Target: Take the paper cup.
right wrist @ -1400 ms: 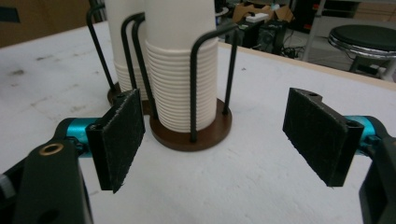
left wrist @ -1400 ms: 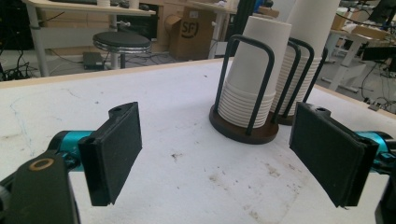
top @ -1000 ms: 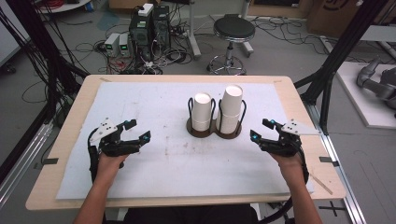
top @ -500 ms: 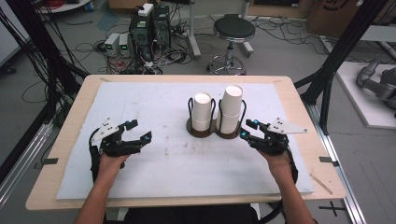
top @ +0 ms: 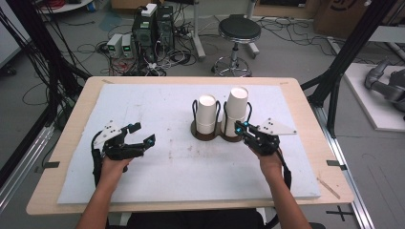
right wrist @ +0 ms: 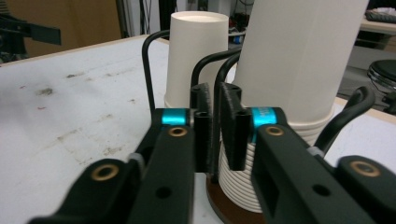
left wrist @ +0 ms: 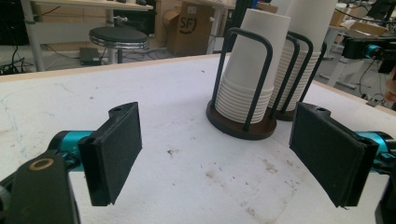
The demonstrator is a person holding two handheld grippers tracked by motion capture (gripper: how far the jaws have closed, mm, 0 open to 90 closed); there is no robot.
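Observation:
Two stacks of white paper cups stand upside down in dark wire holders at mid-table: the shorter stack [top: 207,113] on the left, the taller stack [top: 236,107] on the right. My right gripper [top: 240,128] is at the taller stack's near right side. Its jaws have just been closing and are now shut on a black upright wire [right wrist: 217,74] of that holder, seen between the pads [right wrist: 229,121] in the right gripper view. My left gripper [top: 143,133] rests open on the white mat, well left of the cups, with nothing between its pads [left wrist: 116,149]. The shorter stack [left wrist: 250,65] lies ahead of it.
The white mat [top: 157,105] covers most of the wooden table [top: 334,143]. Round brown bases [top: 206,136] carry the wire holders. A stool [top: 235,31] and computer boxes [top: 150,24] stand on the floor beyond the far edge.
My right gripper has moved left from the table's right side up to the taller cup stack, and its jaws have closed. My left gripper has stayed in place, open.

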